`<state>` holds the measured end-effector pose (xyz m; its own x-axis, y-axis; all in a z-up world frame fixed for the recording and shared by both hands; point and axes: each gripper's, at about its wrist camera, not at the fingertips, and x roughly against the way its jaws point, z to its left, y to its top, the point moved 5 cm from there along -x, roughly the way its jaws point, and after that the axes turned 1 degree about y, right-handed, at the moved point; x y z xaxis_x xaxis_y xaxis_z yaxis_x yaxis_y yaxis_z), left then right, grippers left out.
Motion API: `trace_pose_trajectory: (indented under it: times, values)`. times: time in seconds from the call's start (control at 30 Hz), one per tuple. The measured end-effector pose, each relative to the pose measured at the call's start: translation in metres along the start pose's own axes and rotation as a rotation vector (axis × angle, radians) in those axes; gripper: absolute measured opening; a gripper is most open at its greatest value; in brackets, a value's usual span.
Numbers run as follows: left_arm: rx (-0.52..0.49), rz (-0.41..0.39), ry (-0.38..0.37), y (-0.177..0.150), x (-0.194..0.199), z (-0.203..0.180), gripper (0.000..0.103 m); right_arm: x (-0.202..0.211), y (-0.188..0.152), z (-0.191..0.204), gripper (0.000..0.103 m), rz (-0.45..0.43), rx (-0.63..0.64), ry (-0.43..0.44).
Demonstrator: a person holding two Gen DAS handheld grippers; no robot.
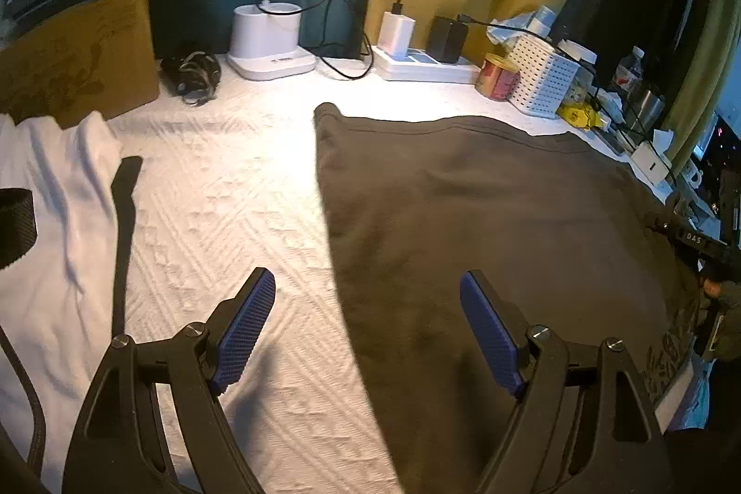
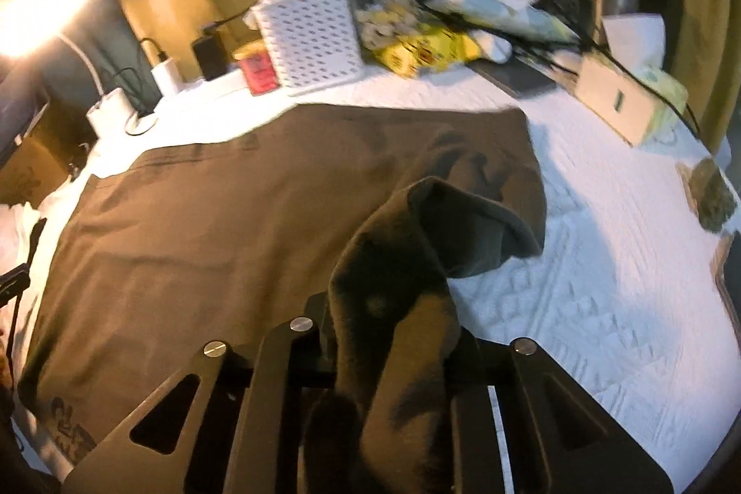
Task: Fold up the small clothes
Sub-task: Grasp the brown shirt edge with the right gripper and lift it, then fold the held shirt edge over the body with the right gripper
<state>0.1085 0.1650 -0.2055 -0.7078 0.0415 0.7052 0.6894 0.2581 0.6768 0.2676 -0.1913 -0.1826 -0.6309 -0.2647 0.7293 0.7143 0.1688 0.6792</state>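
Note:
A brown garment (image 1: 486,225) lies spread flat on the white textured cover (image 1: 222,188), with a dark print near its near right corner. My left gripper (image 1: 366,281) hovers open over the garment's left edge, its blue pads (image 1: 245,327) holding nothing. A white garment (image 1: 51,239) with a black strap lies to the left. In the right wrist view my right gripper (image 2: 393,332) is shut on a bunched part of the brown garment (image 2: 208,225). That part is lifted off the cover and its fold (image 2: 444,225) drapes over the fingers, hiding the pads.
Along the back stand a cardboard box (image 1: 78,59), a white lamp base (image 1: 268,40), a power strip with chargers (image 1: 426,68), a red can (image 1: 498,77) and a white perforated basket (image 2: 310,35). Snack bags, a bottle, cables and a tissue box (image 2: 620,100) crowd the right side.

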Motion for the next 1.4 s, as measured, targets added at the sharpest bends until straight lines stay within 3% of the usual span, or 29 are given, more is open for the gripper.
trace_pose_trajectory:
  times: [0.4, 0.73, 0.83, 1.23, 1.4]
  values:
    - [0.034, -0.022, -0.027, -0.012, 0.014, 0.020, 0.082, 0.008, 0.012, 0.078, 0.015, -0.014, 0.121, 0.096]
    - [0.056, -0.032, -0.039, -0.022, 0.025, 0.035, 0.082, 0.000, -0.002, 0.150, 0.014, 0.022, 0.226, 0.197]
    - [0.061, -0.035, -0.043, -0.025, 0.027, 0.039, 0.081, -0.001, -0.009, 0.170, 0.014, 0.029, 0.297, 0.181]
    - [0.067, -0.050, -0.059, -0.032, 0.036, 0.044, 0.081, -0.014, -0.040, 0.234, 0.014, 0.113, 0.449, 0.246]
    - [0.073, -0.057, -0.054, -0.034, 0.039, 0.047, 0.081, -0.024, -0.055, 0.257, 0.016, 0.191, 0.525, 0.244]
